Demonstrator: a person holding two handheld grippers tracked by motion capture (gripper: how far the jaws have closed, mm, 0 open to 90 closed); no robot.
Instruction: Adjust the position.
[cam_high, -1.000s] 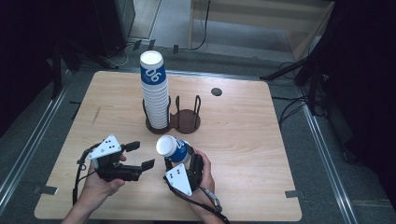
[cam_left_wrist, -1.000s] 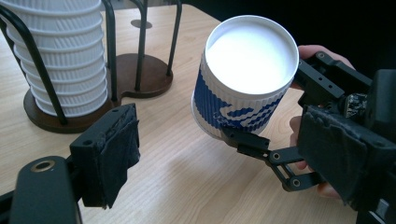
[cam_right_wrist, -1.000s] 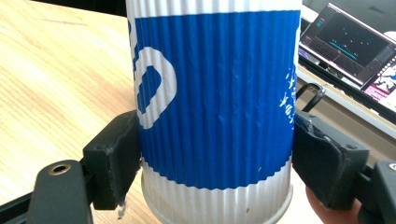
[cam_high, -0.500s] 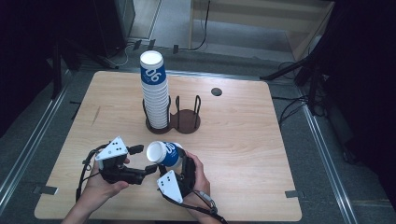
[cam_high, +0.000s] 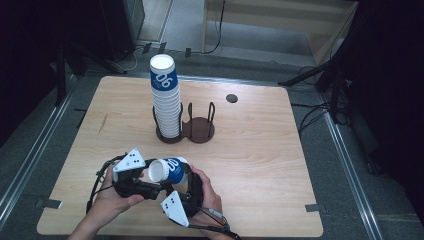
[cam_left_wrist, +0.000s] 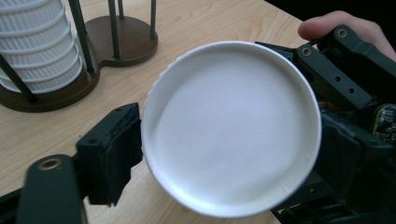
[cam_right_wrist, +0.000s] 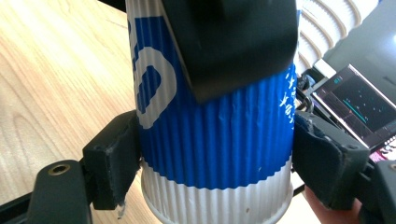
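One blue-and-white ribbed paper cup held on its side above the near table edge, clamped at the mouth end by right gripper; left gripper jaws just closing around the base, pads apparently not yet pressing. Best finished by seating left pads square on the ribbed wall before loosening the right clamp. Far left pad hidden behind cup base; contact unconfirmed.

Cup stack in holder blocks centre; bare table right; tongs crowd near edge.
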